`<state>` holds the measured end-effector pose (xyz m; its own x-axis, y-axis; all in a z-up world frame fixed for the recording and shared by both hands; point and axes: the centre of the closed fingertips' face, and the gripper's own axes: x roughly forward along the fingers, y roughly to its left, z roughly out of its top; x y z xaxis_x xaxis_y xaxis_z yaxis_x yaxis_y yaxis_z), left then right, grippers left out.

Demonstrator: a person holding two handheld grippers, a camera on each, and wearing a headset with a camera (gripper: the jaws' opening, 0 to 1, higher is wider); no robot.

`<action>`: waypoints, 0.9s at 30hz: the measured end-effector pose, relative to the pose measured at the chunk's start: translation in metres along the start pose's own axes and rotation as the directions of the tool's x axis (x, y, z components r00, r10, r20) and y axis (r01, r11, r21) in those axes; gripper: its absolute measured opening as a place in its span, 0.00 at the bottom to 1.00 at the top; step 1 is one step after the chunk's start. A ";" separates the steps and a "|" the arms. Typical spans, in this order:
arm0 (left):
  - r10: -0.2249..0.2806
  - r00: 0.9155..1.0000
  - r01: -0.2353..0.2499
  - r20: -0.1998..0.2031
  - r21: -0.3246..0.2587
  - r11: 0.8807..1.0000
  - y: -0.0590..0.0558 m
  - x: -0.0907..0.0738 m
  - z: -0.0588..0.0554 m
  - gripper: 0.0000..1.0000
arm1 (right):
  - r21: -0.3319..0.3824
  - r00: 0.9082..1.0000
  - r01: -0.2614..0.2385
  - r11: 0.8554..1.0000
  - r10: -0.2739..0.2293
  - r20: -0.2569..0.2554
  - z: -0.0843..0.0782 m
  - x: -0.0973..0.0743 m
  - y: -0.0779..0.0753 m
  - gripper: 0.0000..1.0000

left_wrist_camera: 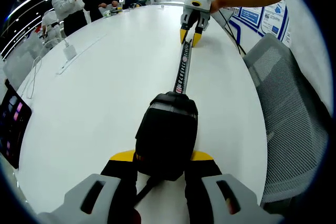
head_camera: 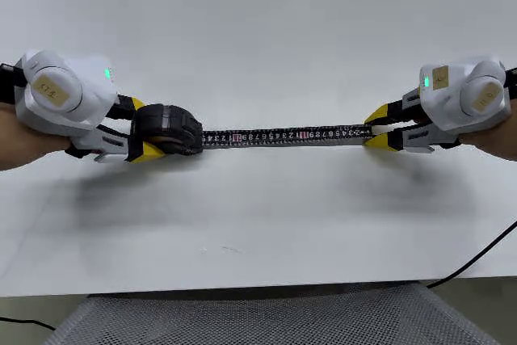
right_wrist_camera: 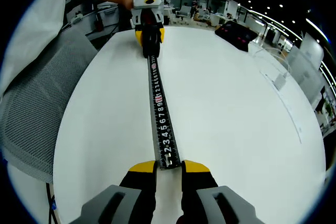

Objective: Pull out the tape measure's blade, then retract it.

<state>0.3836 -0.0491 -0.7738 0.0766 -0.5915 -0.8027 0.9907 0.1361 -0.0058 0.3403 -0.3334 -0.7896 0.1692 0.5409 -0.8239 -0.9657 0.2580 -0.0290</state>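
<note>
1. The left gripper (head_camera: 144, 128) has its jaws squeezed tight on the black tape measure case (head_camera: 170, 129).
2. The right gripper (head_camera: 377, 128) has its jaws pinching the end of the blade (head_camera: 283, 136).
3. The blade runs straight between them, just over the white table (head_camera: 258, 38).

The right gripper (right_wrist_camera: 169, 169) seems to pinch the blade (right_wrist_camera: 159, 108) stretched from the left gripper's (right_wrist_camera: 149, 35) tape measure (right_wrist_camera: 150, 47).
</note>
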 end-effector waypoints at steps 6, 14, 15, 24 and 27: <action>-0.007 1.000 0.007 -0.020 -0.002 1.000 -0.003 0.001 -0.005 0.37 | 0.013 1.000 0.007 1.000 -0.007 0.002 0.001 0.000 -0.001 0.22; -0.004 1.000 0.004 -0.010 -0.010 1.000 -0.001 -0.001 -0.002 0.37 | 0.017 1.000 0.009 1.000 -0.009 0.002 0.001 -0.001 0.001 0.22; -0.003 1.000 0.003 -0.010 -0.012 1.000 -0.001 -0.002 -0.002 0.37 | 0.019 1.000 0.012 1.000 -0.012 0.005 0.001 -0.002 0.000 0.22; 0.022 1.000 -0.021 0.020 -0.049 0.999 0.000 -0.011 0.002 0.46 | 0.118 0.995 0.054 0.992 -0.063 0.074 0.012 -0.008 -0.001 0.28; 0.052 0.998 -0.049 0.035 -0.077 0.996 0.001 -0.015 0.003 0.49 | 0.134 0.993 0.074 0.988 -0.086 0.083 0.015 -0.010 -0.002 0.30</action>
<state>0.3839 -0.0421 -0.7602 0.1319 -0.6112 -0.7804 0.9741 0.2257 -0.0121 0.3432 -0.3272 -0.7725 0.2672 0.5811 -0.7687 -0.9153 0.4025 -0.0139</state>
